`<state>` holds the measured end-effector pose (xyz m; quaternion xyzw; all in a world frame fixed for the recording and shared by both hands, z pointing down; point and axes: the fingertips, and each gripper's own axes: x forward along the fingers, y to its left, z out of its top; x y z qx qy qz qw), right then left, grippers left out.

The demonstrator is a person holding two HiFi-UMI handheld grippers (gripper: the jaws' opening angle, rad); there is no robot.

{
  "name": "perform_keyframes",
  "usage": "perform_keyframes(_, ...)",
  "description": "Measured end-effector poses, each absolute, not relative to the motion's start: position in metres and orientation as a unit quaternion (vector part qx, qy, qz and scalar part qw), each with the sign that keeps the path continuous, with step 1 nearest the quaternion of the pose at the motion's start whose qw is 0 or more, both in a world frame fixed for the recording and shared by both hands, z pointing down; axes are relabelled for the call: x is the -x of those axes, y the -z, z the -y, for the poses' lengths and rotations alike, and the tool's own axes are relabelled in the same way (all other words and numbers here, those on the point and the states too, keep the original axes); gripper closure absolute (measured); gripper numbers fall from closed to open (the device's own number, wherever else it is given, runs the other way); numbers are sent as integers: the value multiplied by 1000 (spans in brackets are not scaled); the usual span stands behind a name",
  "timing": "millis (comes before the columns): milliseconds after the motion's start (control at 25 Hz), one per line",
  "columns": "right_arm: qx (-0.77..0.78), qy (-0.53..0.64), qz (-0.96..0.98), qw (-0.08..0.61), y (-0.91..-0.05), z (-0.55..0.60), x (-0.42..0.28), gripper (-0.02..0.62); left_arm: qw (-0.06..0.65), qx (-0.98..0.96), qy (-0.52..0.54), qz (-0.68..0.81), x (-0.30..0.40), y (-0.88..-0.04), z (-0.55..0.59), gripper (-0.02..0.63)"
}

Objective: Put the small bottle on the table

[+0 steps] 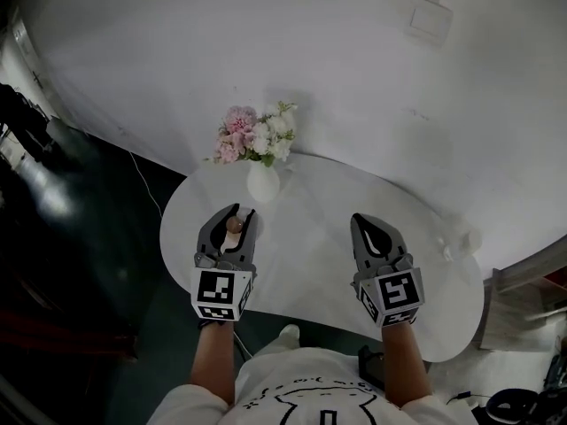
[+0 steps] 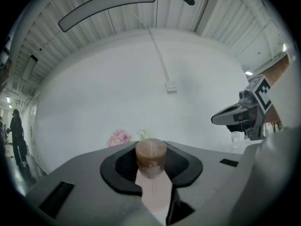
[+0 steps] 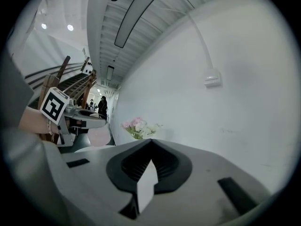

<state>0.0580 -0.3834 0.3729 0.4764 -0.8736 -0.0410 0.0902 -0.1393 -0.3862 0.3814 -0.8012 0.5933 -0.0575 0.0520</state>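
The small bottle [image 1: 234, 226] stands upright, its long axis vertical and its brown cap pointing up, with the pale pink body below. It is clamped between the jaws of the left gripper [image 1: 237, 212], which close on it partway just under the cap, above the left part of the white surface [image 1: 310, 268]. The white vase [image 1: 263, 182] of pink and white flowers [image 1: 255, 135] stands just beyond. The right gripper [image 1: 361, 221] hovers well apart to the right, jaws together and empty. Each gripper's cube bears black-and-white square markers.
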Motion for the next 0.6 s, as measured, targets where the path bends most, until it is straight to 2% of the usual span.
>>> perform_keyframes(600,-477,0,872,110,-426,429,-39,603,0,808,79,-584,152,-443,442,489)
